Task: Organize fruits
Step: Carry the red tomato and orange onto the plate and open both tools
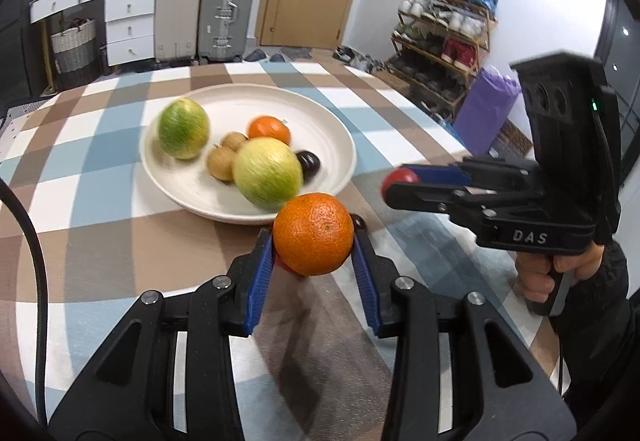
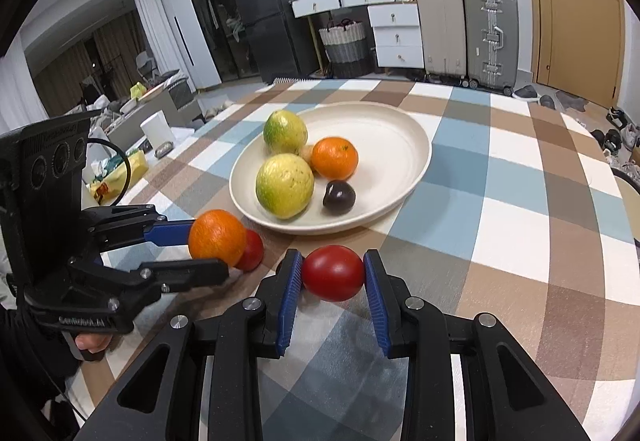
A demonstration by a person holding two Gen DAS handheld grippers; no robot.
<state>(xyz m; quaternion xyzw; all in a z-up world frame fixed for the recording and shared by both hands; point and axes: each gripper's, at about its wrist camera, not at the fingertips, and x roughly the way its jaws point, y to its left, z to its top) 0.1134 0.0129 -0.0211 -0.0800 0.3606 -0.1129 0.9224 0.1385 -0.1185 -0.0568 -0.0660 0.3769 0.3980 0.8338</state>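
In the left wrist view my left gripper [image 1: 314, 243] is shut on an orange [image 1: 314, 233], held just above the checked tablecloth in front of the cream plate [image 1: 320, 109]. A red fruit [image 1: 283, 264] peeks out beneath it. In the right wrist view my right gripper [image 2: 333, 275] is shut on a red tomato [image 2: 333, 273] near the plate [image 2: 392, 137]. The left gripper [image 2: 212, 253] holds the orange [image 2: 216, 237] to the left, and a second red fruit [image 2: 251, 251] lies on the cloth behind it. Two green-yellow fruits, an orange, small brown fruits and a dark plum [image 2: 339, 197] lie in the plate.
The right gripper [image 1: 396, 181], in a person's hand, hovers right of the plate. Suitcases [image 1: 204, 9], white drawers and a door stand beyond the table's far edge, and a shoe rack [image 1: 440, 37] is at the right. Snack packets [image 2: 116, 177] lie off the table's left side.
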